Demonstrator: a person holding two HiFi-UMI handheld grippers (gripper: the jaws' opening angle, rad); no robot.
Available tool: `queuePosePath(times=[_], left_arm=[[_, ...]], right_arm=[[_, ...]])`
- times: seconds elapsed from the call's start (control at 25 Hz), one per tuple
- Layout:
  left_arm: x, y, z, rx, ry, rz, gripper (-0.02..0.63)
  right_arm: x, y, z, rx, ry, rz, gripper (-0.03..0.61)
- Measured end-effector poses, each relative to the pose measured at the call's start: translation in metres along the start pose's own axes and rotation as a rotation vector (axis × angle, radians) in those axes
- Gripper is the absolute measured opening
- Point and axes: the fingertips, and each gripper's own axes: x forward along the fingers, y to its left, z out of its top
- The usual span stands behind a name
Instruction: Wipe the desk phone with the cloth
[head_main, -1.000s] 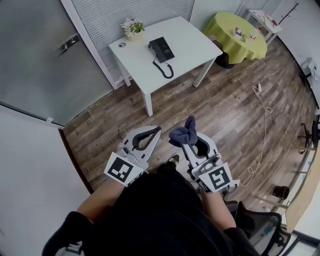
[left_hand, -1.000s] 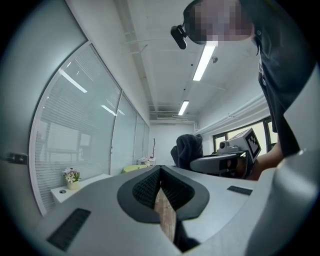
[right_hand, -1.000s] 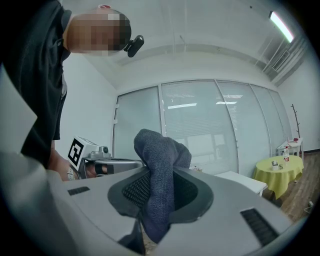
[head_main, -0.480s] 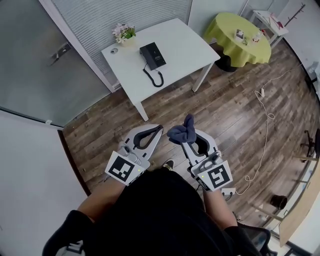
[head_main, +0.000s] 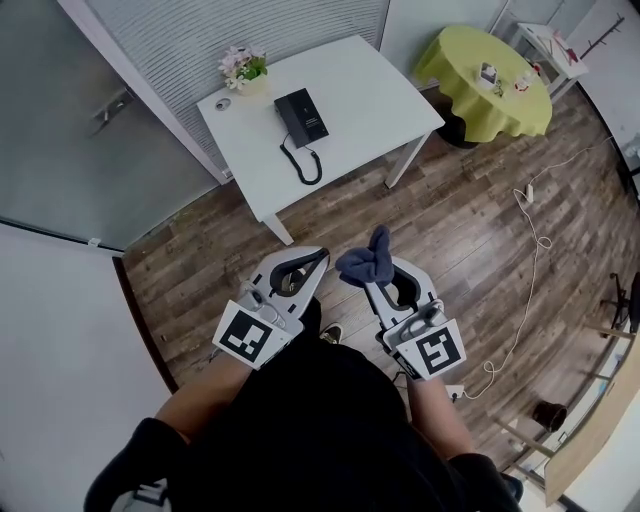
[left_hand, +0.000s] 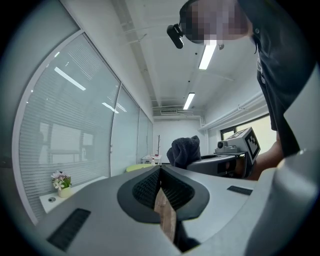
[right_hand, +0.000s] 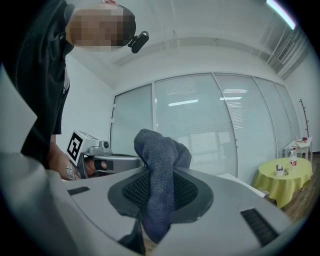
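Quick tally: two grippers (left gripper (head_main: 321, 255), right gripper (head_main: 379, 274)), one cloth (head_main: 364, 262), one phone (head_main: 302, 115), one white desk (head_main: 372, 85), one pot of flowers (head_main: 243, 70), one round yellow table (head_main: 487, 92), one person (head_main: 310, 430).

Bright, even indoor light; the white table (head_main: 370, 90) around the desk phone (head_main: 301, 114) looks pretty washed out, just a soft shadow underneath. Heavy fisheye bend far from the phone, and both gripper views get black corners plus glaring ceiling strip lights (left_hand: 206, 54).
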Motion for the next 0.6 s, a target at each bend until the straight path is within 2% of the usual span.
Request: queuePosePath(times=[0.6], left_arm=[[0.074,0.135,0.005,-0.005,-0.025,-0.011,0.009]], right_arm=[[0.129,-0.083,0.003,-0.029,0.041,0.001,0.095]])
